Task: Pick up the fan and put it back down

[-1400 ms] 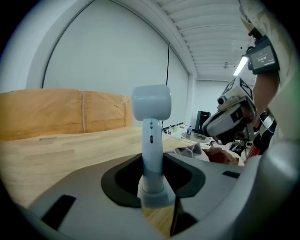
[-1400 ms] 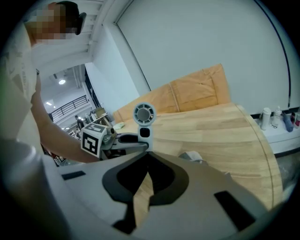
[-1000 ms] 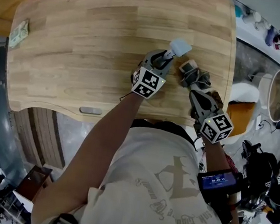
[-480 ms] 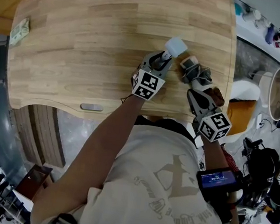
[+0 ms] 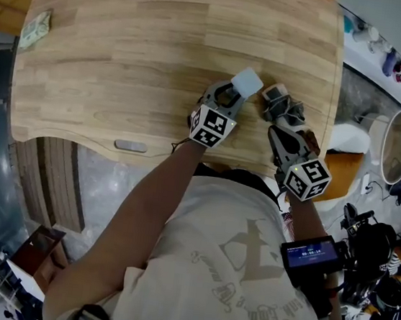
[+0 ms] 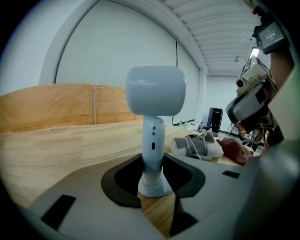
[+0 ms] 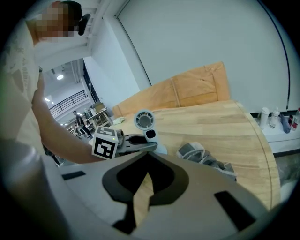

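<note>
Clamped by its stem in the left tongs (image 5: 231, 93), the fan (image 5: 247, 82) has slid slightly down-frame over the table (image 5: 126, 52), probably being set down; the right tongs (image 7: 146, 155) stay closed, empty.

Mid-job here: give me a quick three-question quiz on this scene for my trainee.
1. True or false: the left gripper is shut on the fan by its stem.
2. What lies on the table just beyond the right gripper? A) grey-and-white cloth B) mug C) book
3. Fill in: the fan stands ____ (upright or flat).
Key: 1 true; 2 A; 3 upright.
</note>
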### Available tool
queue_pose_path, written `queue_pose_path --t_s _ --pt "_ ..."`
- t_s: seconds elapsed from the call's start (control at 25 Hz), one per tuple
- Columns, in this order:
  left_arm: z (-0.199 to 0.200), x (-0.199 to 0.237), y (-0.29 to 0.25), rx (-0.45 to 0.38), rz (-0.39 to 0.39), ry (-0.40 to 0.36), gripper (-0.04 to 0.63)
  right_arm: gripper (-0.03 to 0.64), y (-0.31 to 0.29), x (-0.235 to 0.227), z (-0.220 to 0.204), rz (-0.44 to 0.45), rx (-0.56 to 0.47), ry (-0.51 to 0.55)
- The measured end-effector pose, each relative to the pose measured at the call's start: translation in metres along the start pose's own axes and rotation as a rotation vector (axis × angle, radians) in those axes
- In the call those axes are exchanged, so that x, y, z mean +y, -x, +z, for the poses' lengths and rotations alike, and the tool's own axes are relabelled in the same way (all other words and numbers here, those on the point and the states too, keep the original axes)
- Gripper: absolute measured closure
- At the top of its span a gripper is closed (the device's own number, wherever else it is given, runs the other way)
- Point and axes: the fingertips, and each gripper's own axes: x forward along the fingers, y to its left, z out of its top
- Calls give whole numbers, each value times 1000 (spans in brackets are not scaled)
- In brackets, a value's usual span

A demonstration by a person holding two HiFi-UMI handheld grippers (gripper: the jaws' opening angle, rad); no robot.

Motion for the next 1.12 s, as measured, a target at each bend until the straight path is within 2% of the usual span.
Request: queue_pose_path --t_s 0.16,0.28,0.48,0.68,0.84,1.12 --pt "-4 -6 0 18 -16 -14 449 604 3 1 2 1 -14 2" --pt "-10 3 0 38 3 -22 448 603 -2 -5 4 6 -40 10" --pt "-8 11 15 76 45 20 414 603 10 -8 13 3 -92 -13" --pt "-6 9 64 109 109 67 407 603 24 -2 16 34 -137 -31" --pt "-3 14 114 133 130 57 408 603 21 10 17 83 -178 -35" --pt "15 32 190 94 193 66 414 604 17 44 32 140 -273 -8"
